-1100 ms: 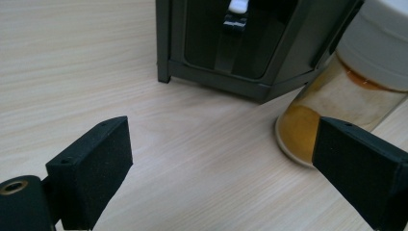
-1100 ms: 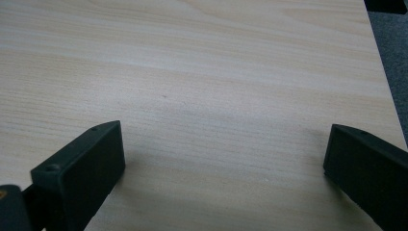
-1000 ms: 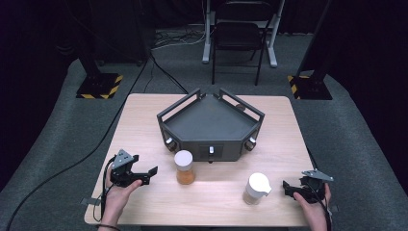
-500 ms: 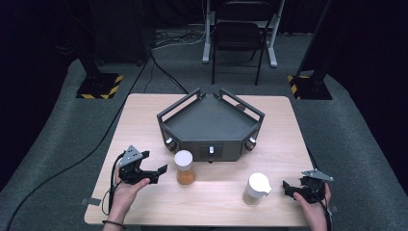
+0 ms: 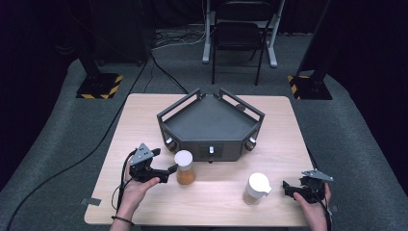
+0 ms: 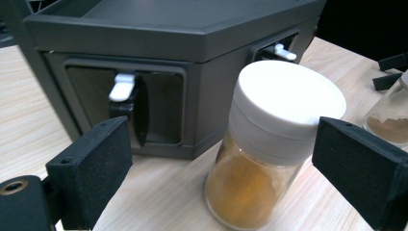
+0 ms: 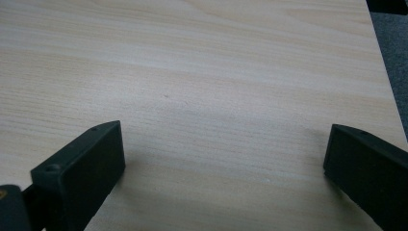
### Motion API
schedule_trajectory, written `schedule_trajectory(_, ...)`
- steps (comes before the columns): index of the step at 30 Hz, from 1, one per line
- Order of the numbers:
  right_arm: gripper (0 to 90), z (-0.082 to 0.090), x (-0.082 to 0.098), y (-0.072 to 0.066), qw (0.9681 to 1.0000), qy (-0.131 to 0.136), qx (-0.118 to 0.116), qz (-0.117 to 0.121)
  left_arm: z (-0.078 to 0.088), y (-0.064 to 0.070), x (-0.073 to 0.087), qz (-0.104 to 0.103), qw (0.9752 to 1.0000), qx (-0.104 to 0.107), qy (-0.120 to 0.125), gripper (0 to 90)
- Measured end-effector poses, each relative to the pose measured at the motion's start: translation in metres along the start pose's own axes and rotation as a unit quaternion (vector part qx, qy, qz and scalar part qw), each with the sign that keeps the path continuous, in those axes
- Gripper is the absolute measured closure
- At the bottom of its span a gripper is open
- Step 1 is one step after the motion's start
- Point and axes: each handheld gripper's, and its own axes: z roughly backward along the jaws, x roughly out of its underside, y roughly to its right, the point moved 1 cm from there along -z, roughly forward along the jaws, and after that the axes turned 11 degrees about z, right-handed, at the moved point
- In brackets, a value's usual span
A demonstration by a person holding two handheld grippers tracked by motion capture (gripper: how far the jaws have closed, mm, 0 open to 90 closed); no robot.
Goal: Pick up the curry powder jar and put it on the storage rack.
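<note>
Orange-filled jar (image 6: 269,154) upright on counter (image 5: 216,202) before grey tray (image 5: 211,122), left tongs (image 5: 169,169) spread wide around it, untouched, right tongs (image 5: 287,188) released beside white-capped jar (image 5: 256,188).

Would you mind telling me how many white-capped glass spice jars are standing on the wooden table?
2. The glass jar of orange powder stands before the dark grey tray, beside the left hand-held gripper. The glass jar of paler powder stands near the right hand-held gripper.

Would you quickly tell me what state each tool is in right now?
Left tool: open, jaws either side of the orange spice jar, not gripping it.
Right tool: open, holding nothing, over the bare table.
</note>
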Motion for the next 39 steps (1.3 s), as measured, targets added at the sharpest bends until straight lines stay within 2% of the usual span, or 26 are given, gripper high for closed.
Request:
schedule_trajectory(6, 0.0, 0.000, 0.000, 0.000, 1.0000, 0.000, 0.000, 0.000, -0.005, 0.004, 0.000, -0.012, 0.9998, 0.015, 0.005, 6.2)
schedule_trajectory(11, 0.0, 0.000, 0.000, 0.000, 1.0000, 0.000, 0.000, 0.000, -0.012, 0.008, -0.004, -0.020, 0.9995, 0.027, 0.000, 6.4)
schedule_trajectory(23, 0.0, 0.000, 0.000, 0.000, 1.0000, 0.000, -0.002, 0.001, -0.034, 0.017, -0.005, -0.029, 0.9990, 0.035, -0.003, 6.6)
schedule_trajectory(30, 0.0, 0.000, 0.000, 0.000, 1.0000, 0.000, -0.002, 0.001, -0.048, 0.018, 0.008, -0.034, 0.9984, 0.042, 0.016, 7.4)
schedule_trajectory(39, 0.0, 0.000, 0.000, 0.000, 1.0000, 0.000, -0.002, 0.002, -0.063, 0.016, 0.019, -0.029, 0.9979, 0.046, 0.034, 9.3)
